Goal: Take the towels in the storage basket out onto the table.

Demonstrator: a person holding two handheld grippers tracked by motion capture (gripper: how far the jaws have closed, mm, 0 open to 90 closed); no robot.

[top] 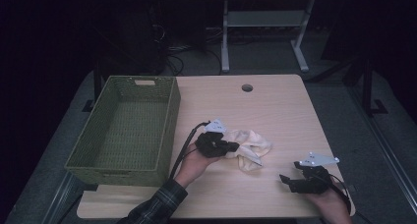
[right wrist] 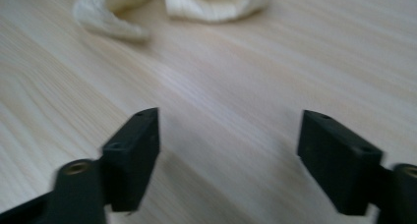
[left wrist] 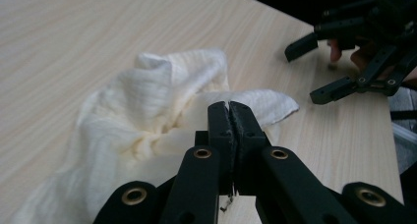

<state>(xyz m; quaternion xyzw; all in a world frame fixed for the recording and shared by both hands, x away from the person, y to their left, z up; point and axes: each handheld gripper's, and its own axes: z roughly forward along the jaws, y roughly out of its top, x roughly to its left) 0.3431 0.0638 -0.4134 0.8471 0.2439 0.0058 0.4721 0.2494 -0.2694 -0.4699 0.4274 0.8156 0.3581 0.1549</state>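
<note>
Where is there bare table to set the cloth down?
Free: the far half of the table beyond the cloth, around the round hole; also between cloth and right gripper. Crowded: where the left gripper meets the cloth, beside the green basket.

We see: cloth (top: 250, 148) cream white, fine ribbed weave, at our left gripper (top: 231, 147) | both grippers black, right gripper (top: 289, 182) with grey plate | basket (top: 167, 130) olive green, woven | table (top: 275, 111) pale wood grain | sleeve (top: 157, 207) dark plaid
</note>
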